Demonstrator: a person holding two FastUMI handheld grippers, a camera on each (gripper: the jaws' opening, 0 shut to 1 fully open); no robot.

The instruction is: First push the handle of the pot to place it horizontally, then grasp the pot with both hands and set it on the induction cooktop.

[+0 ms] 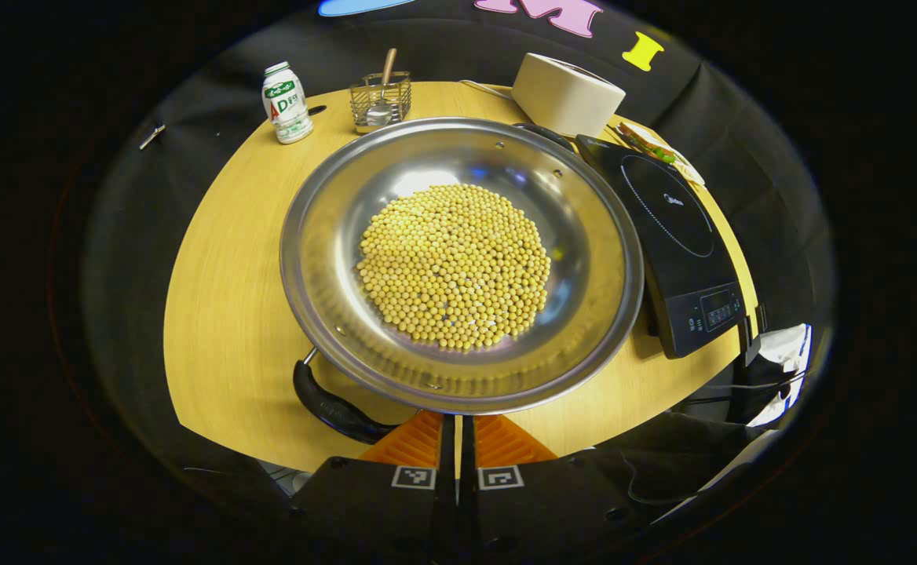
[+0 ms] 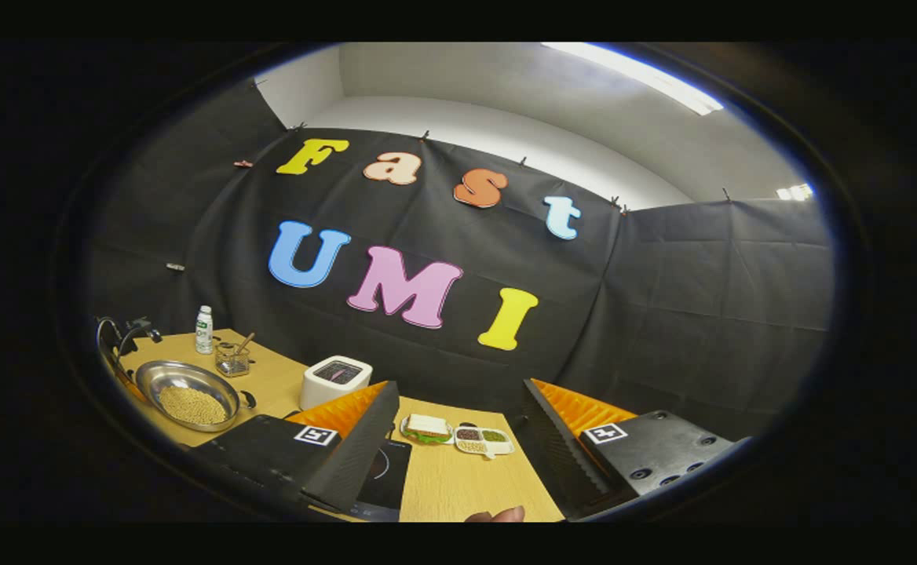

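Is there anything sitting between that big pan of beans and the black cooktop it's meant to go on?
Nothing visible does. The pot sits directly beside the induction cooktop, its rim next to the cooktop's edge, and the cooktop's surface is bare. The white box and the snack tray lie behind it.

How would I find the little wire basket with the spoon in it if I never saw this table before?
Start at the big shiny steel pot full of yellow beans in the middle of the round wooden table. Look past its far rim, toward the black cloth wall, and the small square wire basket stands there. A wooden-handled spoon sticks out of it, unlike the white, green-labelled bottle on one side and the white boxy appliance on the other.
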